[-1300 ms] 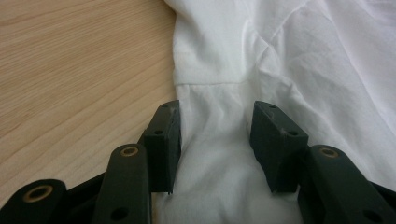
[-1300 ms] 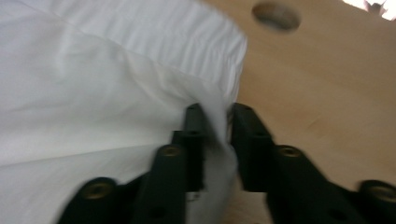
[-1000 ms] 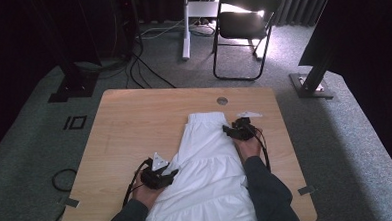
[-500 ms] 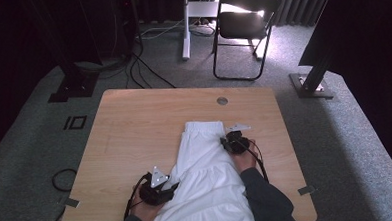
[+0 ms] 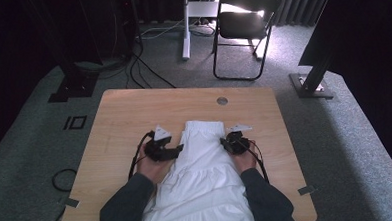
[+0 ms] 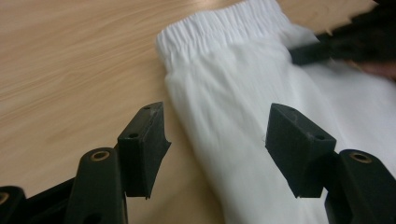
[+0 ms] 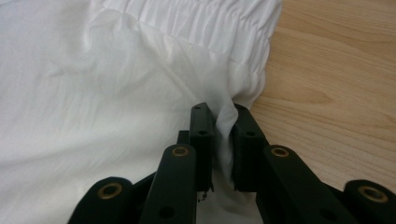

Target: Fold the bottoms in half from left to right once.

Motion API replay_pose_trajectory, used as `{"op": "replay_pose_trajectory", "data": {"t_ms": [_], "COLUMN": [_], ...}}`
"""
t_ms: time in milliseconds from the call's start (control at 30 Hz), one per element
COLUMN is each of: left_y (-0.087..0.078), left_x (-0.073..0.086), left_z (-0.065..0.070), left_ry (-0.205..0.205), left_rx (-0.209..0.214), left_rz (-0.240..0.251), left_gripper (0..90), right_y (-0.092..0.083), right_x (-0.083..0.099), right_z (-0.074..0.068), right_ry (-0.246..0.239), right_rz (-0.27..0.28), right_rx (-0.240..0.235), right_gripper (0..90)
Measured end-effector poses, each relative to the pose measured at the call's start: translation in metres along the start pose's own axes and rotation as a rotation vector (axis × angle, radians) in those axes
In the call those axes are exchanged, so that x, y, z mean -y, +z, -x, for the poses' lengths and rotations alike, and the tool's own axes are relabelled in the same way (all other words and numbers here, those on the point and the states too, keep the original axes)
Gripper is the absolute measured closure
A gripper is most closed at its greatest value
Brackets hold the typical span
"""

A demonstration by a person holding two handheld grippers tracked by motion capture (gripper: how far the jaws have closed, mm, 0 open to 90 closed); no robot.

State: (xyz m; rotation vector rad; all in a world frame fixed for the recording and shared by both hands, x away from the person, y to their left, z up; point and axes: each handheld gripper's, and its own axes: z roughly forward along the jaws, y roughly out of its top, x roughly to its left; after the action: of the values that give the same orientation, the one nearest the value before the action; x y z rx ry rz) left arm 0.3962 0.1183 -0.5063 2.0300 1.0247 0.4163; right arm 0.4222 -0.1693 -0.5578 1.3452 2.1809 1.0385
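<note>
From the high view, your skirt [image 5: 203, 175] lies flat on the table [image 5: 124, 113], waistband away from you and hem running off the near edge under your forearms. Your left gripper [image 5: 172, 151] sits at the skirt's left edge just below the waistband, and your right gripper [image 5: 229, 141] sits at the right edge at about the same level. Both are placed for a fold or a lift, but no fold is made yet, so nearly all the work looks still ahead. The table around both grippers is bare wood apart from a small round grommet [image 5: 222, 101] beyond the waistband, well apart from either gripper. A chair [image 5: 243, 28] and cables [image 5: 147, 67] stand on the floor past the table and do not get in your way.

In the left gripper view, your jaws stand wide apart and have just been opening. The skirt's [image 6: 243, 102] side edge runs up between them, but neither pad presses on it. The left jaw is over bare wood, the right jaw over cloth. This side still needs its grip.

In the right gripper view, your jaws have just been closing and now pinch a fold of the skirt's [image 7: 93, 93] edge between the pads, just below the gathered waistband [image 7: 201, 21]. Bare table lies to the right of the jaws.
</note>
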Motion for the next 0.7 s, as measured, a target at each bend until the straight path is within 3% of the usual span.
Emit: {"op": "replay_pose_trajectory", "data": {"t_ms": [33, 67, 100, 200, 367, 700], "left_y": [0.014, 0.014, 0.046, 0.065, 0.073, 0.075], "left_x": [-0.004, -0.004, -0.007, -0.004, -0.003, -0.001], "left_z": [-0.001, -0.001, -0.003, 0.0, -0.002, -0.003], "left_ry": [0.002, 0.002, -0.008, -0.003, -0.01, 0.02], "left_rx": [0.0, 0.0, 0.002, -0.002, -0.01, -0.014], "left_rz": [-0.017, -0.017, -0.061, -0.099, -0.11, -0.09], "left_gripper": [38.8, 39.8, 39.6, 38.3, 37.4, 36.7], "right_y": [0.0, 0.0, 0.001, 0.001, 0.001, 0.002], "right_x": [0.0, 0.0, 0.0, 0.0, 0.0, -0.001], "right_z": [0.001, 0.001, 0.002, 0.003, 0.005, 0.004], "right_ry": [0.003, 0.003, 0.01, 0.01, 0.013, 0.016], "right_rz": [0.002, 0.002, 0.002, 0.005, 0.01, 0.008], "right_rx": [-0.003, -0.003, -0.012, -0.022, -0.028, -0.022], "right_gripper": [81.1, 81.1, 81.3, 81.5, 81.8, 81.8]}}
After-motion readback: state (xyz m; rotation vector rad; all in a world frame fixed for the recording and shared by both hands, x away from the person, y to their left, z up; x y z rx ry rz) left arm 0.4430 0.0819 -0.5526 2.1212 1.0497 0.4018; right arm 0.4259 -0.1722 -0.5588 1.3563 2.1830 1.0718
